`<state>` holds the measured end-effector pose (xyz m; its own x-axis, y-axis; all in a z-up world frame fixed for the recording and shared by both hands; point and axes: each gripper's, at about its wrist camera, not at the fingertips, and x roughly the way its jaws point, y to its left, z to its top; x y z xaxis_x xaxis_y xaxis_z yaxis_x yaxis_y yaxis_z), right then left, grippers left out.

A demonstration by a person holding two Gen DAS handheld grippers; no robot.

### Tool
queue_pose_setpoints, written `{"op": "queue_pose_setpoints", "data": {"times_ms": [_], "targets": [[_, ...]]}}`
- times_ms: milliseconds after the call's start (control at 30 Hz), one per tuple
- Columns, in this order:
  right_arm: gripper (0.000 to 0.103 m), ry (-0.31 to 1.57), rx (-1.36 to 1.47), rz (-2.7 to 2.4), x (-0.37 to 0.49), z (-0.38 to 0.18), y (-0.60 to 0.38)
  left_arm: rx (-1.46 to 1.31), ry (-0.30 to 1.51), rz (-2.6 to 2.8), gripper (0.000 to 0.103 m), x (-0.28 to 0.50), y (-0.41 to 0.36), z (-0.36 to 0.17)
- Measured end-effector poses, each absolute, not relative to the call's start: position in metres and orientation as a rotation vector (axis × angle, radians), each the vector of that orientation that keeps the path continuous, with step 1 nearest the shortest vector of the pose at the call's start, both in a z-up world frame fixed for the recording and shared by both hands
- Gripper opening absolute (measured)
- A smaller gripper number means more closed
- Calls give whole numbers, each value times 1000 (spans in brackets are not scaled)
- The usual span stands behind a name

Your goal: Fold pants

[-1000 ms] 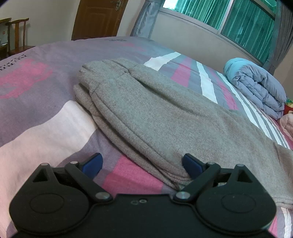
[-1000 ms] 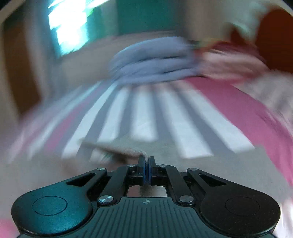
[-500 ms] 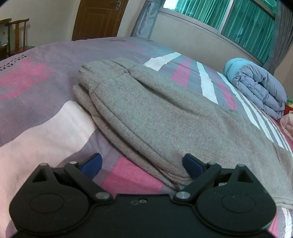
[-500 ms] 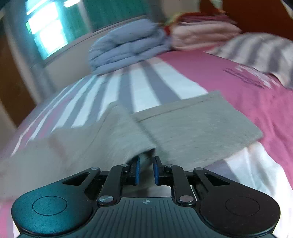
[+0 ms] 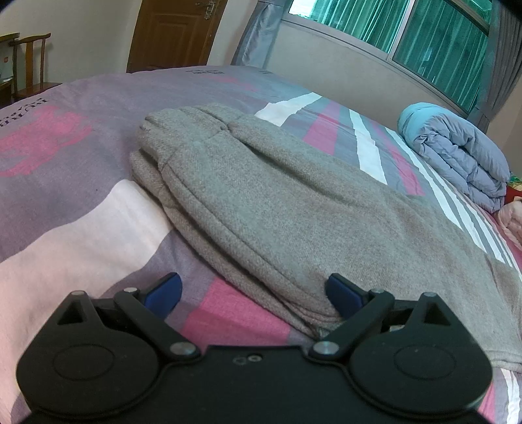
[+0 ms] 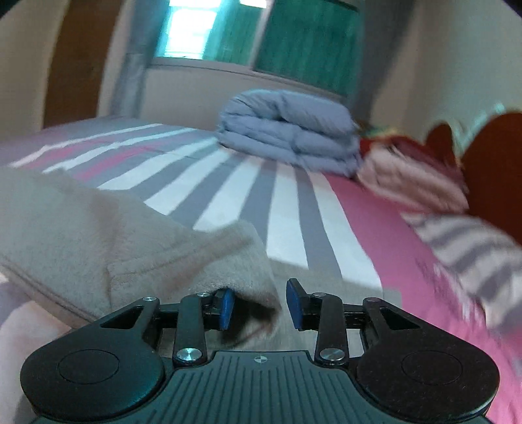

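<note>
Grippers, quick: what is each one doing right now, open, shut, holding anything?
Left gripper: open, holding nothing.
Right gripper: open, grey pants edge loose between its fingers.

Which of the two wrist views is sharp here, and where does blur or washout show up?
Left wrist view: sharp throughout; the knit of the gray pants is readable, with fisheye bending at the window. Right wrist view: motion-smeared, worst on the striped pillow at the right edge, and the window is blown out; the right tongs themselves stay crisp.
</note>
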<state>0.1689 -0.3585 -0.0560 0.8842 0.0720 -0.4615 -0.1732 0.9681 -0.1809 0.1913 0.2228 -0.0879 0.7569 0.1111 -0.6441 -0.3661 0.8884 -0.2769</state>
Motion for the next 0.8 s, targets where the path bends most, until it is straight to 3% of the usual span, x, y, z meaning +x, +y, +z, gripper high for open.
{"op": "queue_pose_setpoints", "data": {"times_ms": [67,133,233,300,633,700,800], "targets": [[28,435,-137,159,175,-52,-369,-405,666,268,90,192,223,-88],[18,408,223,171,180,-47,-408,-405,667,268,90,192,223,-88],[16,395,830,-26,184,-83,-490,-404,670,270,90,193,222,-88],[16,443,1025,-115,187,-119,-519,-402,671,271,91,193,222,-88],[16,475,1132,-77,184,-156,-550,-399,672,277,91,195,219,-88],[4,492,1080,-85,184,-146,-550,-400,672,277,91,195,220,-88],[4,471,1029,-78,169,-125,-548,-399,672,276,91,195,219,-88]]}}
